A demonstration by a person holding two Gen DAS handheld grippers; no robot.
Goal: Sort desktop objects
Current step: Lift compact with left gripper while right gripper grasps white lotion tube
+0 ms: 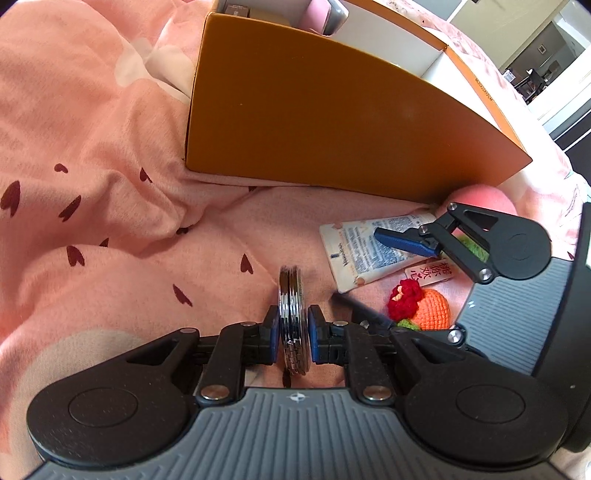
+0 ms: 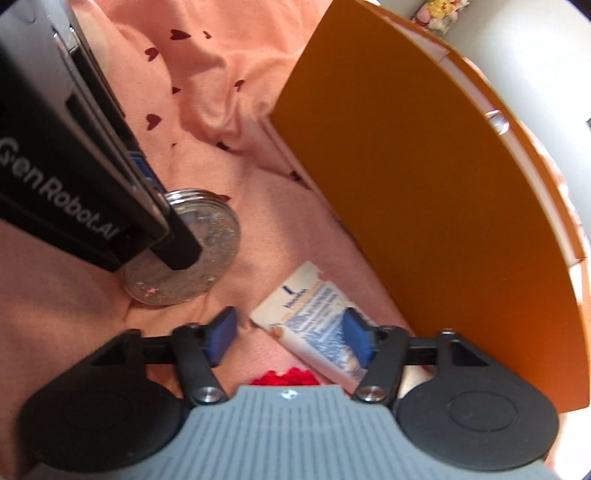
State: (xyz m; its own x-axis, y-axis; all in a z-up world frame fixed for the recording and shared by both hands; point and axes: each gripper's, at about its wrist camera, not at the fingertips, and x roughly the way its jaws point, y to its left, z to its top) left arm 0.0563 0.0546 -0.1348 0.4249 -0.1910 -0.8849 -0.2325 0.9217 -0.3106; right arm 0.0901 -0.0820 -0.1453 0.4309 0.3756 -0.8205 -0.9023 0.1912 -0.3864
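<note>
My left gripper [image 1: 293, 334] is shut on a round silver compact mirror [image 1: 293, 317], held on edge just above the pink bedsheet; its glittery face shows in the right wrist view [image 2: 207, 254]. My right gripper [image 2: 290, 332] is open and empty, low over a white hand-cream tube [image 2: 314, 317], with its right pad over the tube. The tube also shows in the left wrist view [image 1: 369, 251]. A crocheted orange fruit with a red flower [image 1: 421, 302] lies beside the tube. The orange box [image 1: 332, 122] stands behind.
The orange box [image 2: 424, 184] holds a few items at its far end [image 1: 317, 14]. A small pink tag with Chinese characters [image 1: 432, 273] lies by the crochet. A pink ball [image 1: 487, 199] sits at the box corner. The pink sheet [image 1: 92, 147] is rumpled on the left.
</note>
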